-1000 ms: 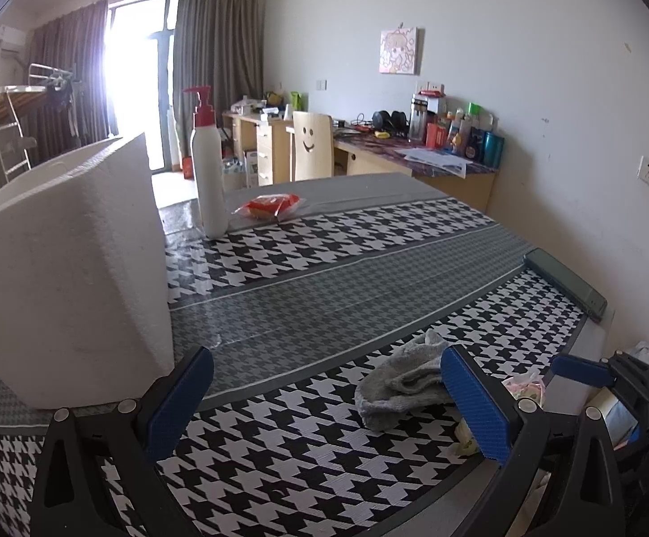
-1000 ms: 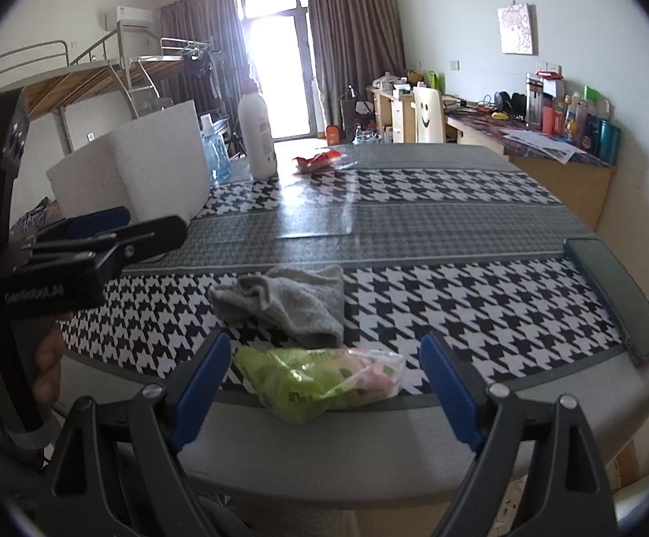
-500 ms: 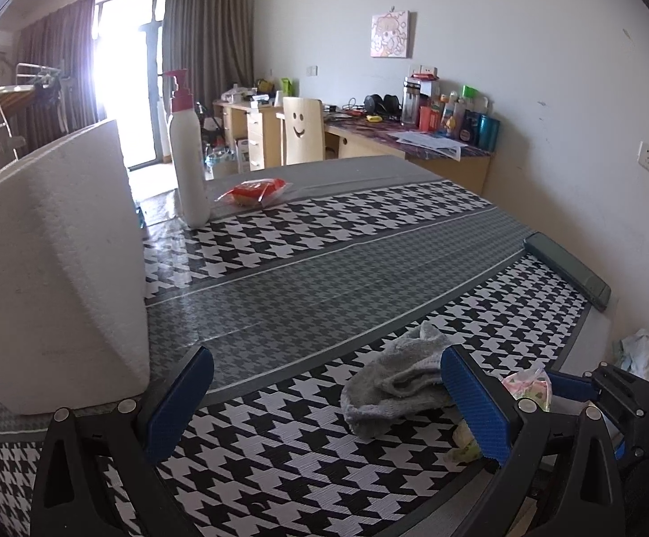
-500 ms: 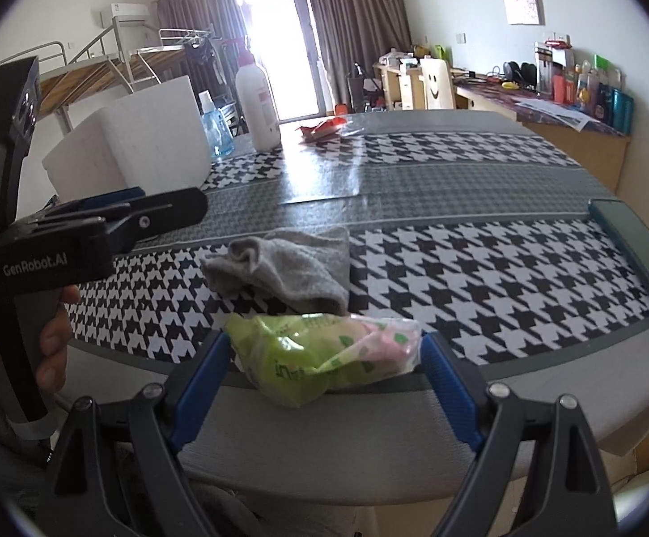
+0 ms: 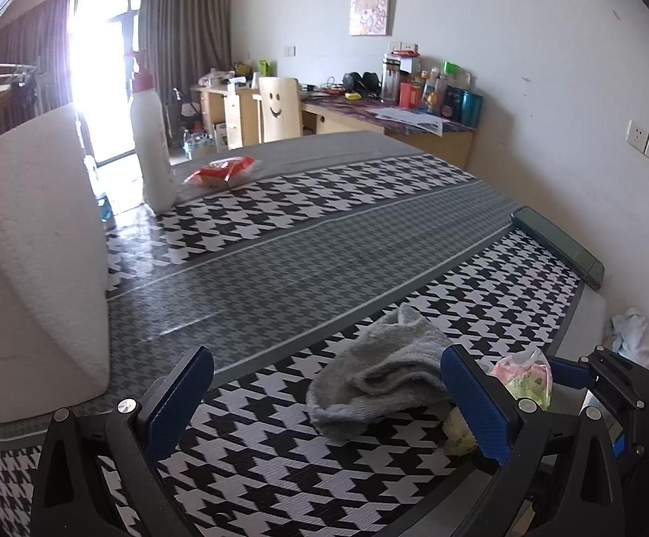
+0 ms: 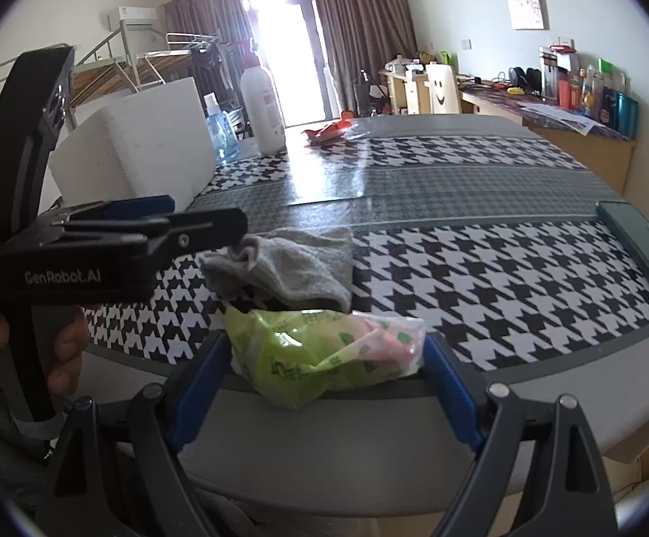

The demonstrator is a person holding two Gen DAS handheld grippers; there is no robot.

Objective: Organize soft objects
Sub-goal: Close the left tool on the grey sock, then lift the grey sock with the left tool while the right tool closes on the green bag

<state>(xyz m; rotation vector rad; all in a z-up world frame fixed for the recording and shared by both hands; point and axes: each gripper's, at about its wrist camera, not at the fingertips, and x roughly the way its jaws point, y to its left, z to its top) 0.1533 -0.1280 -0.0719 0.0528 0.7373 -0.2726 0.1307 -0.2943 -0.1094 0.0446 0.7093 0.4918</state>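
- My right gripper (image 6: 324, 385) is wide open, blue pads flanking the green-and-pink plastic packet (image 6: 324, 353) at the table's (image 6: 481, 277) near edge; nothing pinched yet.
- I want the packet centred between the pads, then a gentle close so the film doesn't slip out.
- My left gripper (image 5: 324, 402) is open too, hovering by the grey sock (image 5: 382, 376), which touches the packet.
- Further back: white foam block (image 6: 145, 147), lotion bottle (image 6: 261, 107).
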